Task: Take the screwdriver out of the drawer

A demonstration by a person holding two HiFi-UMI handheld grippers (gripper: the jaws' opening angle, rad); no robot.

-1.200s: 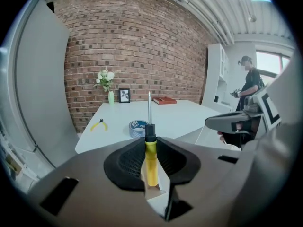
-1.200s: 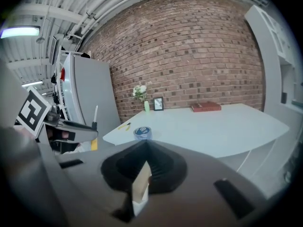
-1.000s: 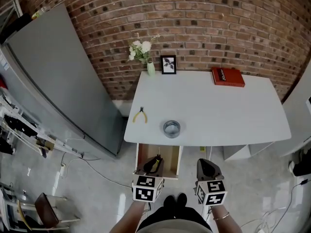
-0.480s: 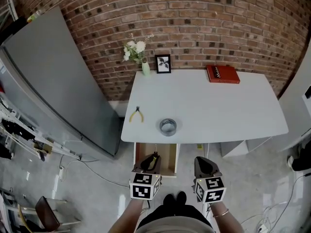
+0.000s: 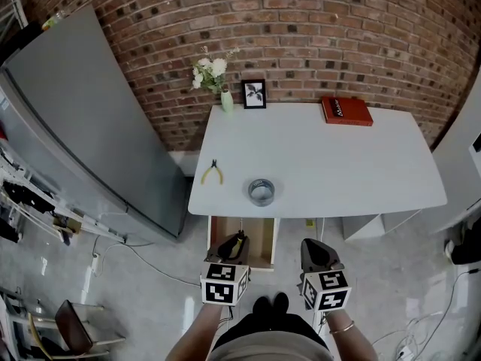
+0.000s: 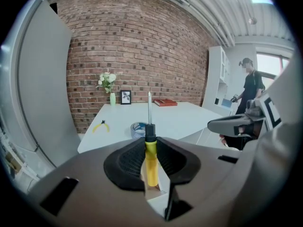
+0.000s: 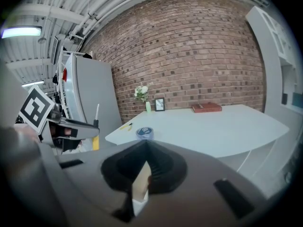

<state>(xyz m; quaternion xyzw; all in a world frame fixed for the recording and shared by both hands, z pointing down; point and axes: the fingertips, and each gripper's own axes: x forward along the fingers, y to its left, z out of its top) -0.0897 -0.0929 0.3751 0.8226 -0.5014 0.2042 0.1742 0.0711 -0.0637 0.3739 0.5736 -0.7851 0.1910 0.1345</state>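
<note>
Left gripper (image 5: 232,247) is clamped on the screwdriver (image 6: 151,161): both pads press the yellow handle, black collar and bare shaft stick out past the tips toward 12 o'clock. In the head view the screwdriver sits over the near left part of the open drawer (image 5: 260,241), which hangs out under the table (image 5: 338,164) edge at the table's 6 o'clock. Right gripper (image 5: 316,250) is at 3 o'clock of the left one, just off the drawer's right side, jaws closed tip to tip with nothing between them. On the table: tape roll (image 5: 261,192) near the front edge, yellow-handled pliers (image 5: 213,173) at its 10 o'clock, red book (image 5: 346,111) at the far edge toward 1 o'clock, picture frame (image 5: 254,94) and flower vase (image 5: 213,74) at the far edge toward 11 o'clock, against the brick wall. Against a second ago: both grippers keep the same spots beside the drawer, the left grip on the handle looks the same, tabletop items have not shifted. Only the head view's framing has drifted a little, with table and drawer sitting slightly higher in frame.
</note>
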